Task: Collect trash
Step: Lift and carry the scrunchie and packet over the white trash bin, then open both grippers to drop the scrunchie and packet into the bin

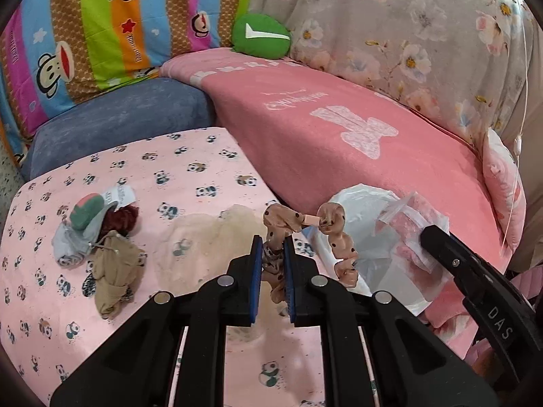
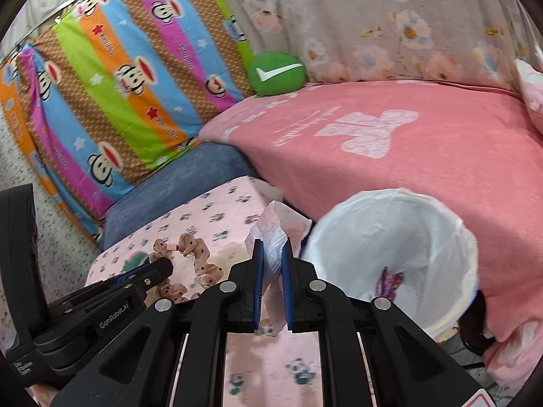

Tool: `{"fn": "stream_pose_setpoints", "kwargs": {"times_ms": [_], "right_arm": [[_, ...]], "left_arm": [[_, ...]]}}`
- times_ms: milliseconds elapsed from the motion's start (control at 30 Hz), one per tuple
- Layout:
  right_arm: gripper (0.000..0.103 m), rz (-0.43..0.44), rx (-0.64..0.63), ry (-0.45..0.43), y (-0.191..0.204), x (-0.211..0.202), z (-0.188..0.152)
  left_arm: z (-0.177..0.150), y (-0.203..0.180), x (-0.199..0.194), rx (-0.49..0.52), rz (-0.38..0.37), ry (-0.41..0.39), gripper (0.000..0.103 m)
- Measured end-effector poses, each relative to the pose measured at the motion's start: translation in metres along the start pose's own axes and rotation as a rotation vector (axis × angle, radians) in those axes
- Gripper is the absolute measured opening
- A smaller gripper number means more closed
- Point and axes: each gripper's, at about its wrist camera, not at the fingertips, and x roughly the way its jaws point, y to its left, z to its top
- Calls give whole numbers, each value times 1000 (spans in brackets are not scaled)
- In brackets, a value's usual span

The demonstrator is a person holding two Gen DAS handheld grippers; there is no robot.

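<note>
The left claw (image 1: 273,237) is clamped on a pink dotted hair band (image 1: 305,234), and the right claw (image 2: 271,246) is clamped on a crumpled wrapper (image 2: 276,227). Each piece is probably pinched so it can be carried to the lined bin (image 2: 451,224) just right of the right claw, its mouth open and clear. A heap of clothes (image 1: 101,247) waits well left of the left claw on the panda cloth (image 1: 190,169). The two claws sit close, so they may bump.

left gripper (image 1: 273,237) clamps a polka-dot scrunchie (image 1: 305,234) above the panda-print table (image 1: 135,176), near the white-lined bin (image 1: 359,210).
</note>
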Motion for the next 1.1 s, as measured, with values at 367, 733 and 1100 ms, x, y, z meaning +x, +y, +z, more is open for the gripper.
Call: {"fn": "stream_pose_setpoints", "kwargs": {"times_ms": [367,733,1100], "right_arm": [[10,-94,85,-12,-76,-3,8],[10,-130,93,-14,-96,3,13],[24,-149,93,-24,-93,2,11]], "left_arm": [[11,-76,37,85,-97,36,12],[16,-100,55,91,-143,39,25],[22,-85,52,65,-110,12,48]]}}
